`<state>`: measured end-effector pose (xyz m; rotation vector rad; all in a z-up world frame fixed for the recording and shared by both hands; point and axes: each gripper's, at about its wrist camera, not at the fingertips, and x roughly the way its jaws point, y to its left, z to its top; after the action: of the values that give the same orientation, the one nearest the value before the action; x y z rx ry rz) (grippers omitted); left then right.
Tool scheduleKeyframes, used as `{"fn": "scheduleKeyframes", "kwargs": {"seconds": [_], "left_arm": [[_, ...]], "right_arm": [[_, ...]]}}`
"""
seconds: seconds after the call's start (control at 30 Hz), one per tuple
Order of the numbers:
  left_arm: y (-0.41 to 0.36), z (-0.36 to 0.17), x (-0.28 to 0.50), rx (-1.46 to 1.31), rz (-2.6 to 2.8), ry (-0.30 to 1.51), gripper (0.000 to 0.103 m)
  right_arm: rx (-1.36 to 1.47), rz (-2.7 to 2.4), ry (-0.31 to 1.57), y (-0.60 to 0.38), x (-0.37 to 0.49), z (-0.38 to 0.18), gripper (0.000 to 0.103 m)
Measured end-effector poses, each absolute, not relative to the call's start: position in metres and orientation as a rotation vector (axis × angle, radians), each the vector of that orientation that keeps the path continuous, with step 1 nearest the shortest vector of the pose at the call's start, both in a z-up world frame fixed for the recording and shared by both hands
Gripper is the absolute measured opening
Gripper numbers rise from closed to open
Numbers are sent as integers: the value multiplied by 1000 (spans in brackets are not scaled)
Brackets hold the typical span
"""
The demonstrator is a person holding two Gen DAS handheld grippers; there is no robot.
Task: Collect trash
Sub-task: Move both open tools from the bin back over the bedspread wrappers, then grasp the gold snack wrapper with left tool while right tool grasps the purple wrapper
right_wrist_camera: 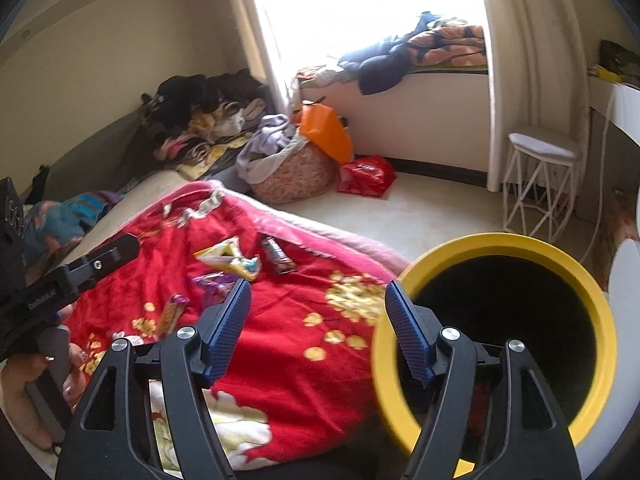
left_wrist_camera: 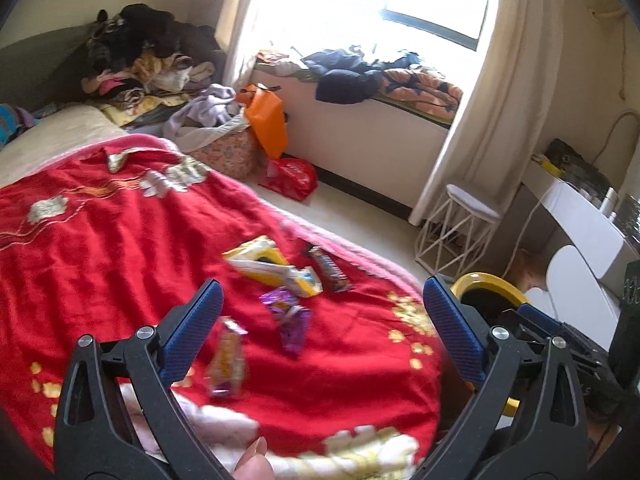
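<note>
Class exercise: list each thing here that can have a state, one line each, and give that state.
Left gripper: open, empty.
Right gripper: open, empty.
Yellow-rimmed round bin: upright, mouth open, beside the bed.
Purple foil wrapper: crumpled, lying on the red blanket.
Dark brown snack bar wrapper: lying flat.

Open room ahead of both spread finger pairs

Wrappers lie loose on the blanket between the left fingers; the bin rim crowds the right fingers from outside.
</note>
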<state>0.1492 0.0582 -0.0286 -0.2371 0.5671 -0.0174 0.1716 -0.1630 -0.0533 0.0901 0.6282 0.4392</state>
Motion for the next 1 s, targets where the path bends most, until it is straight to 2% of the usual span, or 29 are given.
{"fn": "scheduleKeyframes", "kwargs": {"seconds": [0.47, 0.57, 0.73, 1.0], "left_arm": [[135, -66, 135, -306, 91, 697, 91], [138, -75, 136, -326, 74, 731, 79], [138, -91, 140, -371, 21, 790, 58], [127, -106, 145, -382, -37, 833, 49]], "right_arm": [[23, 575, 729, -83, 200, -75, 67], [25, 604, 752, -68, 208, -80, 65], [46, 643, 812, -51, 222, -91, 52], [49, 688, 913, -28, 242, -117, 31]]}}
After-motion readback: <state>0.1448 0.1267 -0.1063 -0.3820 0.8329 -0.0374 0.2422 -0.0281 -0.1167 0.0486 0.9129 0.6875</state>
